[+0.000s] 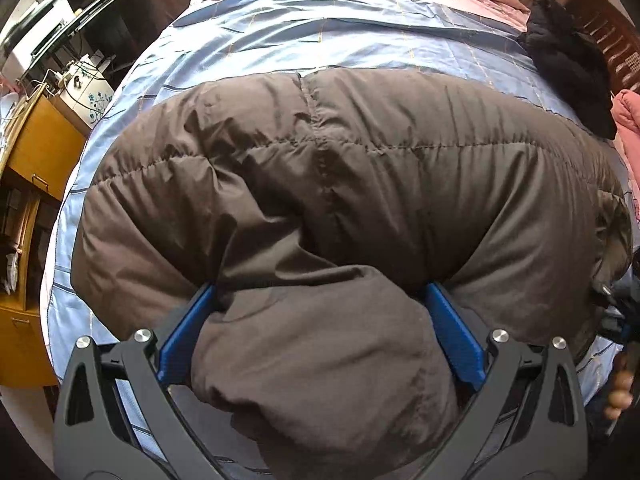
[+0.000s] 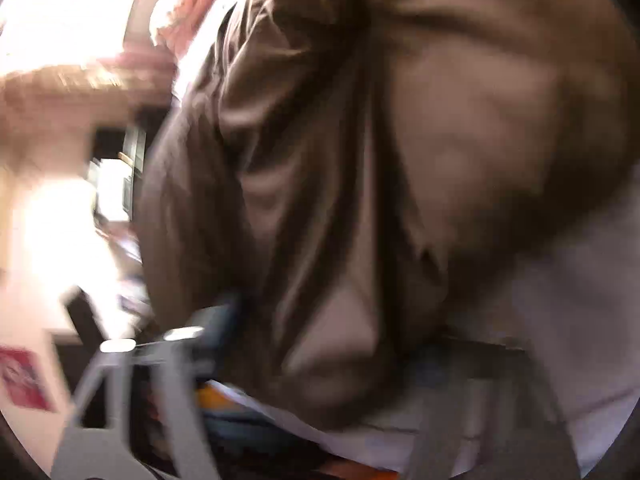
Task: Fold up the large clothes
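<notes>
Brown puffer jacket (image 1: 340, 184) lies spread across the blue bedspread (image 1: 280, 28), filling most of the bed's near half. Landmark for everything below: the jacket.

Left gripper (image 1: 320, 292): jaws spread wide, blue pads (image 1: 452, 332) pressed against either side of a thick bunch of jacket fabric at the near edge. It has hold of that bunch, but by a bulky wad, not a clean hem.

Right gripper (image 2: 320, 320): view is badly motion-blurred. Jacket (image 2: 360, 160) fills the frame right up against the fingers; fabric seems to sit between them, but opening and grip can't be confirmed.

Risks, judged from here:
- Slippery shell plus air-filled padding: wad may compress and squirt out of the left pads mid-lift.
- Grabbing several layers at once: fold would drag the lower layer along and end up crooked.
- Blur suggests the right side is moving fast; if the left isn't matched, the jacket twists or bunches.
- Puffy fill springs back, so any fold may reopen unless pressed down.
- Black garment (image 1: 568, 64) lies beyond the jacket's far right corner, apart from it; a wide fold could snag it. Pink garment (image 1: 628, 116) sits just right of that.

Containers: none in play. Wooden cabinet (image 1: 44, 148) stands left of the jacket, off the bed; drawers look shut, contents not visible.
</notes>
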